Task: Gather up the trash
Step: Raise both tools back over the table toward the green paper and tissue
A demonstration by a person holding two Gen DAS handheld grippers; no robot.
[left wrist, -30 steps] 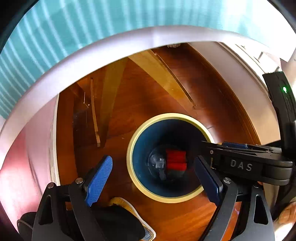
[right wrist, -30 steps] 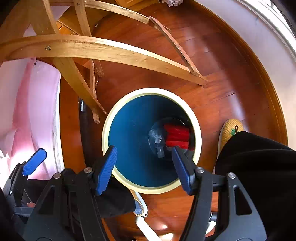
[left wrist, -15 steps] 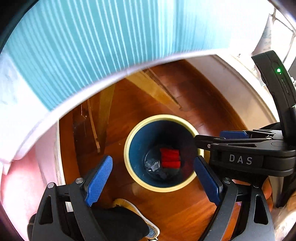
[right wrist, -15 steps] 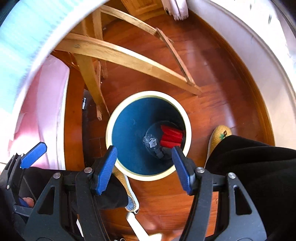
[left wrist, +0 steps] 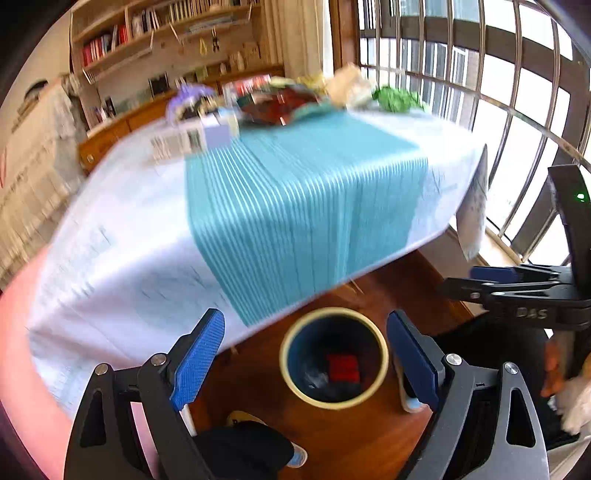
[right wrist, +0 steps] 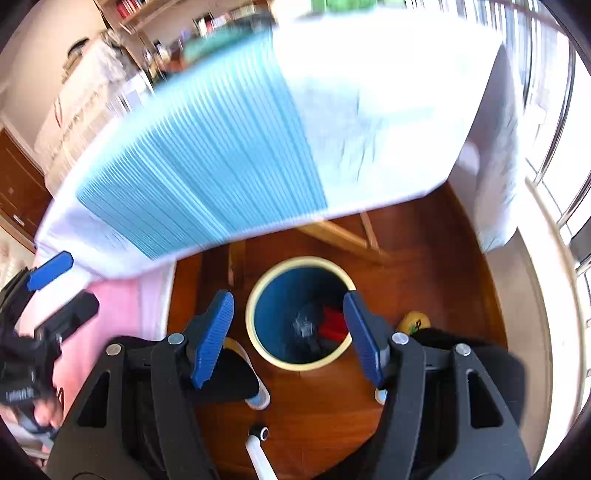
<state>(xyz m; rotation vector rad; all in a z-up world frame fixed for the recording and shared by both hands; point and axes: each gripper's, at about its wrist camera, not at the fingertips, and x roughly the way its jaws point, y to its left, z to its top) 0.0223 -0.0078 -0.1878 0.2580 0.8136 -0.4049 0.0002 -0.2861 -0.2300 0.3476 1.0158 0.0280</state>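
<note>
Two handheld tongs point steeply down over a wooden floor [right wrist: 424, 258] beside a bench [left wrist: 122, 229] draped in a white cloth with a teal striped runner [left wrist: 295, 206]. The left tongs [left wrist: 306, 358] stand wide open with nothing between their blue pads. The right tongs [right wrist: 288, 332] are also parted and empty. Below both, on the floor just off the bench edge, sits a round bin [right wrist: 255, 314] with a cream rim and a dark blue inside. At its bottom lie a red item [right wrist: 334, 323] and a crumpled clear piece [right wrist: 303, 326], side by side. The far end of the bench carries a blurred cluster of objects [left wrist: 280, 99] that cannot be identified. Dark trouser legs and yellow slippers [right wrist: 413, 323] show near the bin. Barred windows [left wrist: 498, 92] line the right side and bookshelves [left wrist: 147, 29] the back wall.
</note>
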